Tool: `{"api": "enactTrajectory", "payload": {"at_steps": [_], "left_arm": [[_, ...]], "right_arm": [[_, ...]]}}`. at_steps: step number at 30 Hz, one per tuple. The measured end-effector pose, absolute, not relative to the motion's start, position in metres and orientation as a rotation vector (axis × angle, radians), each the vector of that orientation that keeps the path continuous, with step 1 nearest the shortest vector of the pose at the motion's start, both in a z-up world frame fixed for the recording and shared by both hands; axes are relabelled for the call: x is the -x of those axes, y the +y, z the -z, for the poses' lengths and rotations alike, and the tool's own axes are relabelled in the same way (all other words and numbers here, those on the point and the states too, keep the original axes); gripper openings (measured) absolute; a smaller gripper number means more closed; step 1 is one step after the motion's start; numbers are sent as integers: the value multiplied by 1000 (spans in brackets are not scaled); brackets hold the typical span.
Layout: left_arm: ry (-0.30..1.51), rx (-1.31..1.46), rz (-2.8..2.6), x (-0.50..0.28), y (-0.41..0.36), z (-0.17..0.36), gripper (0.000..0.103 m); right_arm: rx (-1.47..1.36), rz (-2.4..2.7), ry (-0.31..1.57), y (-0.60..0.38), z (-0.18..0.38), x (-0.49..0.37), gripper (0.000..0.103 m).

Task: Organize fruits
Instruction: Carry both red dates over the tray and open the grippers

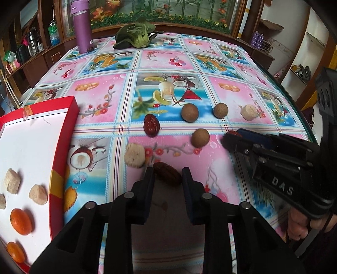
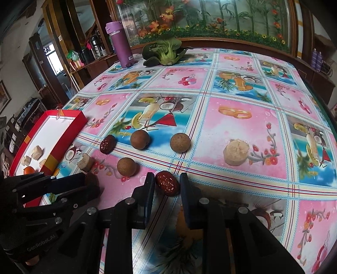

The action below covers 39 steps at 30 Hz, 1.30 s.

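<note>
Two grippers, one red date apiece: the left gripper (image 1: 168,179) has its jaws open around a date (image 1: 167,173) lying on the tablecloth (image 1: 231,118), long axis slanted across the gap. The right gripper (image 2: 166,185) straddles another date (image 2: 167,183) the same way – open, not yet pinching. Both tools sit low, pointing forward; the red tray (image 1: 61,147) lies to the left, nearer the left hand, so that date likely goes first

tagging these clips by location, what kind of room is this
Probably a home dining or living room: a table under a fruit-print tablecloth, a wooden cabinet with painted glass panels behind it, and side shelves with flasks.
</note>
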<state>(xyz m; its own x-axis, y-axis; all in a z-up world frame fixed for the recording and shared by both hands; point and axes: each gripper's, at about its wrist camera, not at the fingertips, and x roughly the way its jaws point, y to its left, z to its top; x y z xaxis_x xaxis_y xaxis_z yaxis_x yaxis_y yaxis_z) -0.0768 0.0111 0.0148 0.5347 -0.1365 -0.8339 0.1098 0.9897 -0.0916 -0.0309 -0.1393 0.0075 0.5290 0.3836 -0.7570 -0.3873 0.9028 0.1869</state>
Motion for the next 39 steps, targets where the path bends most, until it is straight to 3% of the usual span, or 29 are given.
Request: {"api": "enactTrajectory", "payload": {"at_steps": [18, 26, 39], "left_arm": [[874, 73, 127, 137, 59, -58, 28], [839, 148, 59, 148, 108, -61, 28], [786, 251, -258, 166, 254, -62, 29]], "right_arm": [[-152, -478, 813, -134, -32, 57, 23], [-63, -628, 830, -54, -48, 79, 23], [23, -790, 866, 76, -50, 69, 23]]}}
